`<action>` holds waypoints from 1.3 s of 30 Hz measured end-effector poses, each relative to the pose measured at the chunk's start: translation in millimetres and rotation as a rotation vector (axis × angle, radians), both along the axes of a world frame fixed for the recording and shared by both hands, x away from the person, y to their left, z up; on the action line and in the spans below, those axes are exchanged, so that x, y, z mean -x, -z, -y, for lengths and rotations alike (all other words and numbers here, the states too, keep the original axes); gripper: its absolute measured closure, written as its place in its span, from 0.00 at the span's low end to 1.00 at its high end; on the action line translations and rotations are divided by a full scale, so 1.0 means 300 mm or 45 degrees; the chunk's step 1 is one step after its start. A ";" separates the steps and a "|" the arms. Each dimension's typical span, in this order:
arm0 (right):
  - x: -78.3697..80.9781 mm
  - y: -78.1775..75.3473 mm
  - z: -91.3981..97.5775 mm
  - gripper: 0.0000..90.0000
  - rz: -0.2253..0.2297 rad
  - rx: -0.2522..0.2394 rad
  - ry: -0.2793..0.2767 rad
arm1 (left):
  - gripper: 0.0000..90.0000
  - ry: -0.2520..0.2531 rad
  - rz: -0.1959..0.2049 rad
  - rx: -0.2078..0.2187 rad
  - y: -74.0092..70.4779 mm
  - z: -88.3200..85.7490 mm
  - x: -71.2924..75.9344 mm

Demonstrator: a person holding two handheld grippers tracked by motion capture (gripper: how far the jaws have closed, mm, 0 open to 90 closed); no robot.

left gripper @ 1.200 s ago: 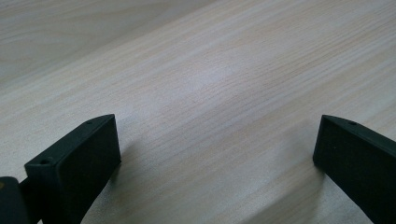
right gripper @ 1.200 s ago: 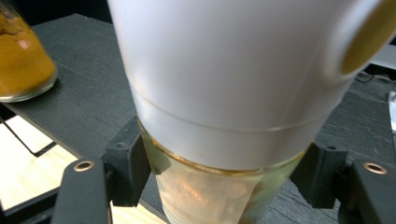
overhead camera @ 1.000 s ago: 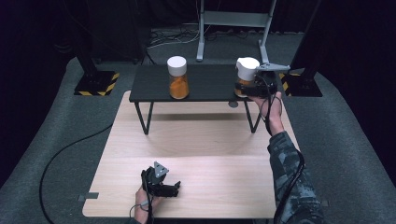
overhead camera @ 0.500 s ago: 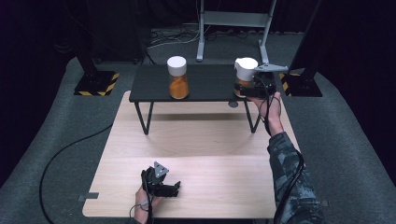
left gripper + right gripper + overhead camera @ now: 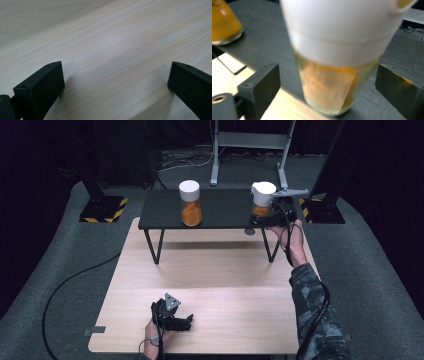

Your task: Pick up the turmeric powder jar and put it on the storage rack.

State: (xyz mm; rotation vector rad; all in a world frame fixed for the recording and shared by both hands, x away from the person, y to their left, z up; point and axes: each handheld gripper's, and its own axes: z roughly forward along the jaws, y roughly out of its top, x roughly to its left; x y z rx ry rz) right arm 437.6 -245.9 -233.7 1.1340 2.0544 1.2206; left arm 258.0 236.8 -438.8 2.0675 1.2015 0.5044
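Since right gripper jaws just opened, we straddle jar on shelf edge, unclamped; left gripper open, parked well off shelf.

High view looks down on the table; gripper views sit close (right one shares the jar)

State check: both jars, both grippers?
Right jar: upright on black shelf, lid on, between right jaws, not gripped.
Left jar: upright, lid on, untouched.
Right gripper: jaws just opened, clear of the glass.
Left gripper: open, over wooden table.
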 end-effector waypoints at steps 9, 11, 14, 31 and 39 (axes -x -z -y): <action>0.131 0.018 0.022 0.02 -0.036 0.031 -0.039 | 0.00 0.000 0.000 0.000 0.000 0.000 0.000; 0.161 0.045 0.033 0.02 -0.041 0.017 -0.050 | 0.00 0.000 0.000 -0.001 0.000 0.000 0.000; 0.209 0.107 0.040 0.02 -0.064 0.023 -0.062 | 0.00 0.000 0.000 0.000 0.000 0.000 0.000; 0.486 0.580 0.098 0.02 -0.246 -0.073 0.040 | 0.00 -0.001 0.000 0.000 0.000 0.000 0.000; 0.578 0.653 0.085 0.02 -0.213 0.041 0.117 | 0.00 -0.006 0.000 0.001 0.000 0.002 0.001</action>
